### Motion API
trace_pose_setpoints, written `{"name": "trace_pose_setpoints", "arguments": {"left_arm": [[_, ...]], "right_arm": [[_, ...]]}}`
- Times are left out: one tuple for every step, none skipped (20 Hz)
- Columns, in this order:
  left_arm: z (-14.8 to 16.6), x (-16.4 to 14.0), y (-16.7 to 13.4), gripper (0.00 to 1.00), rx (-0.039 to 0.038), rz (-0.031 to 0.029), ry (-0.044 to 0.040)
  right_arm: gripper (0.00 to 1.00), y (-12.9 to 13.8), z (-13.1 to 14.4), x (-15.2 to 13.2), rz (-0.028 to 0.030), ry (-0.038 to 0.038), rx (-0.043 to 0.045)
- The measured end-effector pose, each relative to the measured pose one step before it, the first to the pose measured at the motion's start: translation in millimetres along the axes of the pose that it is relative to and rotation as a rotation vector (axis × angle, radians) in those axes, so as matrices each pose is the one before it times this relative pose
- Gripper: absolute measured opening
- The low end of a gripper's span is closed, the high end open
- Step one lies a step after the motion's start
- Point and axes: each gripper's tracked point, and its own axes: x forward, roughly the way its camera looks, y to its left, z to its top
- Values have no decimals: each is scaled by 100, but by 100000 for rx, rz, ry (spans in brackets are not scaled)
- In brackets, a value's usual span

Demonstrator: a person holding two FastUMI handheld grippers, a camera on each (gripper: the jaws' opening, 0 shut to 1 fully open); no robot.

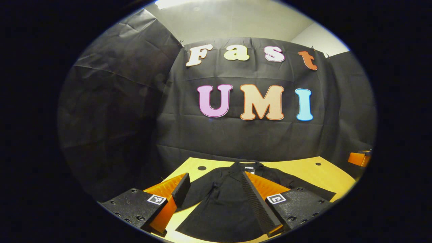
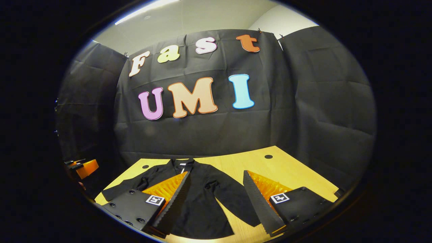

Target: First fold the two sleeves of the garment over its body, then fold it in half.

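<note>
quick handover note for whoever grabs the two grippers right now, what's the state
Left gripper: open, holding nothing, hovering over the garment's near part.
Right gripper: open, holding nothing, over the garment's right side.
Black garment lies flat on the wooden table, collar at the far end, both sleeves spread out to the sides.
Done: nothing yet.
Left: fold each sleeve over the body, then fold in half.

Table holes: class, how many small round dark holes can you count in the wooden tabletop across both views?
2. One hole sits near the table's far left corner, beside the black garment's collar; the other hole sits near the far right corner. The garment or fingers may hide more.
</note>
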Motion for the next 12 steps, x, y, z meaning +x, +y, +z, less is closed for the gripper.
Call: {"name": "trace_pose_setpoints", "arguments": {"left_arm": [[-84, 14, -10, 92, 185, 14, -8], [-3, -28, 128, 92, 130, 395, 106], [-90, -33, 105, 93, 63, 300, 180], [-37, -110, 101, 92, 76, 297, 183], [-88, -91, 119, 92, 96, 352, 215], [-93, -24, 49, 92, 93, 135, 283], [-50, -143, 70, 92, 133, 214, 26], [18, -25, 163, 93, 119, 394, 83], [-80, -100, 124, 92, 91, 308, 165], [-9, -31, 154, 92, 87, 342, 129], [-112, -50, 137, 92, 262, 632, 173], [46, -39, 188, 92, 102, 721, -83]], "right_arm": [[98, 27, -59, 28, 226, 253, 181], [98, 79, -84, 19, 405, 265, 156], [98, 28, -30, 23, 328, 325, -39], [98, -53, -100, 138, -197, 338, -407], [98, -124, -20, 41, -790, 230, -680], [94, 19, 14, -59, -458, -122, -413], [94, -2, 48, -10, -255, 178, -21], [98, -9, -176, -39, -110, 363, 496], [98, -40, 17, -56, -67, 162, 854], [98, -26, -61, 23, -262, 110, 779], [98, -83, 96, -32, -446, -105, 464], [94, 4, -81, -4, -375, 73, 274]]}}
